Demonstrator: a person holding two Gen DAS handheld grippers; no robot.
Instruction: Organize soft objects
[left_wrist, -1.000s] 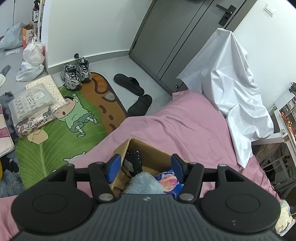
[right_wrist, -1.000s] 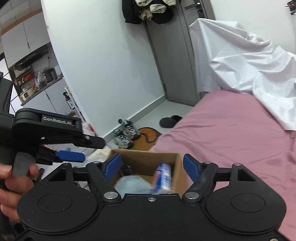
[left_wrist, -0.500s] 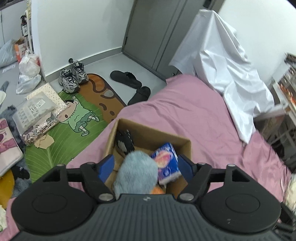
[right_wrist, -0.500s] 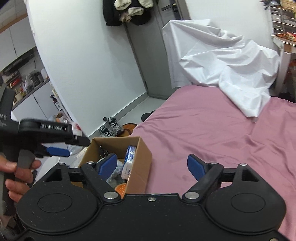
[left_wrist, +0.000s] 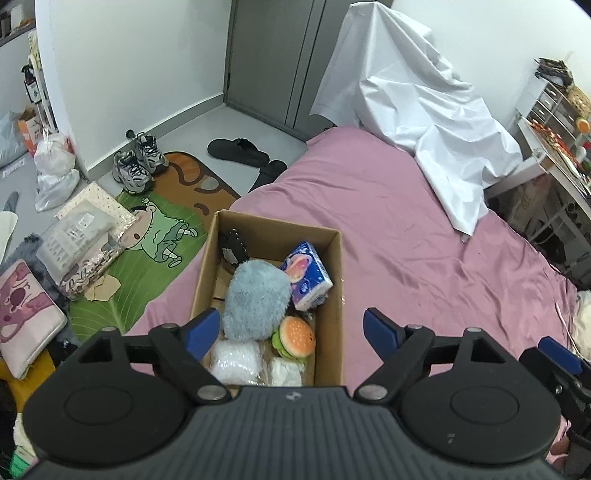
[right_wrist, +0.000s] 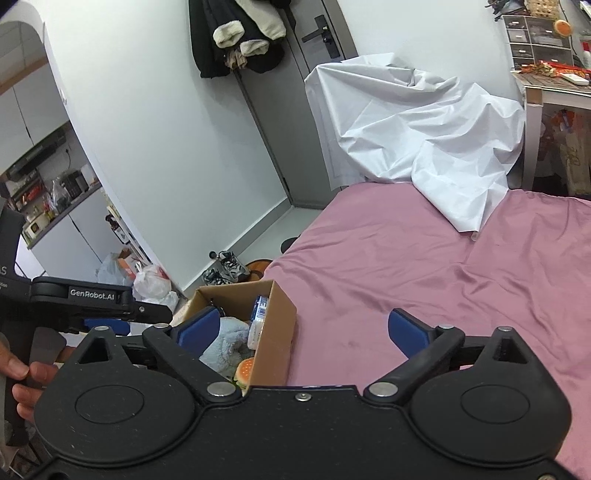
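Note:
A cardboard box (left_wrist: 330, 295) sits on the pink bed (left_wrist: 406, 236) near its left edge. It holds a fluffy grey-blue plush (left_wrist: 255, 299), a blue tissue pack (left_wrist: 306, 275), a burger toy (left_wrist: 297, 336), a white soft bundle (left_wrist: 234, 356) and a dark item (left_wrist: 234, 249). My left gripper (left_wrist: 291, 330) is open and empty above the box's near end. My right gripper (right_wrist: 301, 328) is open and empty, above and to the right of the box (right_wrist: 275, 332). The plush (right_wrist: 225, 345) and tissue pack (right_wrist: 258, 321) also show there.
A white sheet (left_wrist: 413, 107) drapes over something at the bed's far end. On the floor to the left lie a green cartoon mat (left_wrist: 147, 243), sneakers (left_wrist: 138, 162), slippers (left_wrist: 240, 151), packaged items (left_wrist: 77, 236) and plastic bags (left_wrist: 55, 166). A desk (left_wrist: 554, 155) stands at the right.
Both grippers have pulled up and back from the box, so more of the box and its contents shows. The left jaws have opened wider. The tissue pack now rests inside the box.

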